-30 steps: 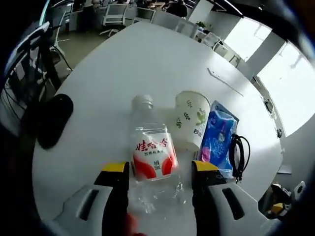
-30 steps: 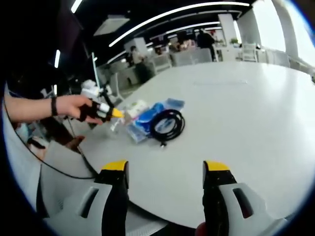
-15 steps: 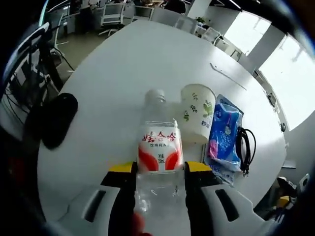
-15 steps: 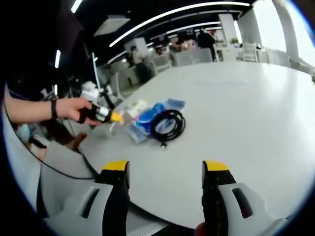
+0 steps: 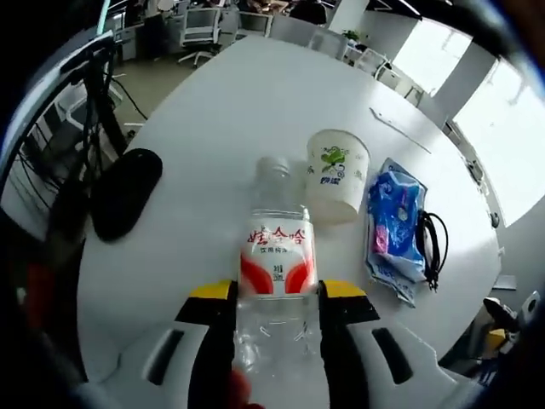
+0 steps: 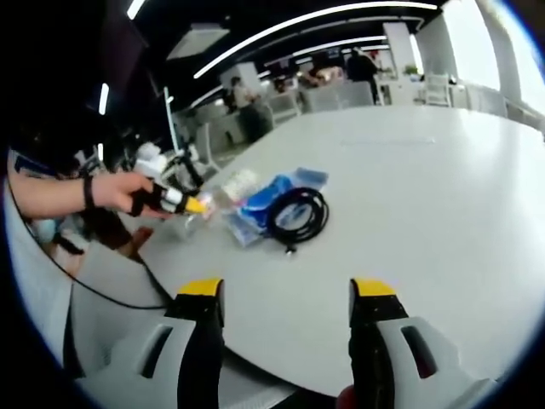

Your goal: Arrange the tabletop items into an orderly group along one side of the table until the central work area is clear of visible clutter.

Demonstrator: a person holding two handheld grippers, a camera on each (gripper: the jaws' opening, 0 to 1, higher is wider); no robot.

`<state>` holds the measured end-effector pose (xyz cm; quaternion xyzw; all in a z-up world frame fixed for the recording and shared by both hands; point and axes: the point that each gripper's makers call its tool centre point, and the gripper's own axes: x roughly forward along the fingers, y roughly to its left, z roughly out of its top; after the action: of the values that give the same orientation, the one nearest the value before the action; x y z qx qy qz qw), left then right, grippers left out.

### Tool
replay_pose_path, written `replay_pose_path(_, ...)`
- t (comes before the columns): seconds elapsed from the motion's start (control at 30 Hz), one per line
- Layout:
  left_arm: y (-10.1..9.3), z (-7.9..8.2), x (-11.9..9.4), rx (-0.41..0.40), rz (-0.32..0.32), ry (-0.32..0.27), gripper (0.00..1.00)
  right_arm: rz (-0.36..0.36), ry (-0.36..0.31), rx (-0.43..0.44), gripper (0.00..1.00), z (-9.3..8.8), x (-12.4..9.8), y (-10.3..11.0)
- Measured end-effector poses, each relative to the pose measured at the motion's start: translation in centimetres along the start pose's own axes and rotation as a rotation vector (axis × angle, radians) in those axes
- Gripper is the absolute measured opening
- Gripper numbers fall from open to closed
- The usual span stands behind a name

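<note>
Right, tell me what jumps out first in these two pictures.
The clear water bottle with its red and white label, clamped in the left tool, sits front and centre in the left gripper view. Beyond it stands a paper cup, with a blue packet and a coiled black cable beside it on the white table.

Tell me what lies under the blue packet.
In the left gripper view the blue packet lies flat on the white table, overlapping a clear wrapper at its near end. A black cable coils beside it. Anything else beneath is covered.
</note>
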<state>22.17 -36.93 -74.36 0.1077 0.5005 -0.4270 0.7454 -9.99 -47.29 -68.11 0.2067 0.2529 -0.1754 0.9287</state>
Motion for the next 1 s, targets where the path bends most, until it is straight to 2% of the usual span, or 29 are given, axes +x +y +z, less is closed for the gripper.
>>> replay_pose_path(0.27,0.1,0.1,0.0,0.009,0.006,0.000,0.37,0.006,0.004,-0.004,0.57,0.0,0.1,0.2)
replay_pose_path(0.57,0.1,-0.2,-0.3,0.071,0.013,0.024,0.38,0.000,0.007,0.006,0.57,-0.2,0.0,0.0)
replay_pose_path(0.7,-0.3,1.0,-0.2,0.070,0.010,0.012,0.49,0.003,0.015,0.005,0.57,-0.5,0.1,0.1)
replay_pose_path(0.83,-0.6,1.9,0.8,0.087,0.014,0.022,0.48,0.006,0.023,0.003,0.57,-0.7,0.1,0.1)
replay_pose_path(1.0,-0.2,1.9,1.9,0.098,0.042,0.064,0.48,-0.002,0.020,0.005,0.57,-0.4,-0.2,-0.3)
